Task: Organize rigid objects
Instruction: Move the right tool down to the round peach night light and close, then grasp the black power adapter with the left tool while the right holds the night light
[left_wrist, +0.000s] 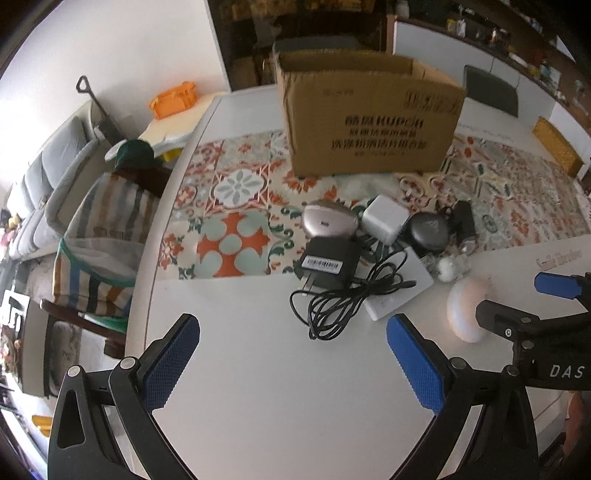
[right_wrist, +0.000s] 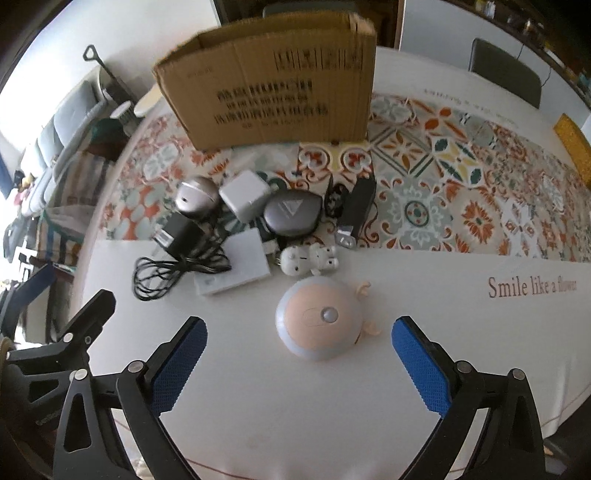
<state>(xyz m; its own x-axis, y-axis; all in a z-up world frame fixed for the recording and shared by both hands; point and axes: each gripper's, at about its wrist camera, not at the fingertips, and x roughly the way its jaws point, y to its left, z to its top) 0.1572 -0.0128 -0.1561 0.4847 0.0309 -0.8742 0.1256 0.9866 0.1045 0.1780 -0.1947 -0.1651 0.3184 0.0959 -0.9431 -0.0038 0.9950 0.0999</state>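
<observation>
A pile of small devices lies in front of an open cardboard box (left_wrist: 369, 118) (right_wrist: 273, 92): a silver oval case (left_wrist: 328, 218) (right_wrist: 195, 197), a white cube charger (left_wrist: 384, 218) (right_wrist: 245, 195), a dark case (left_wrist: 428, 229) (right_wrist: 293, 214), a black adapter with tangled cable (left_wrist: 328, 262) (right_wrist: 181, 236), a white flat box (left_wrist: 399, 291) (right_wrist: 236, 269), a white figurine (right_wrist: 308, 258). A round pink and grey device (right_wrist: 319, 323) (left_wrist: 467, 308) lies just ahead of my open right gripper (right_wrist: 299, 365). My left gripper (left_wrist: 293, 360) is open and empty, short of the cable.
The table (left_wrist: 280, 398) has a white cloth and a patterned runner (right_wrist: 443, 184). A chair with a striped bag (left_wrist: 99, 243) stands at its left edge, a sofa beyond. A dark chair (right_wrist: 506, 72) stands at the far side. A black stick device (right_wrist: 360, 206) lies right of the pile.
</observation>
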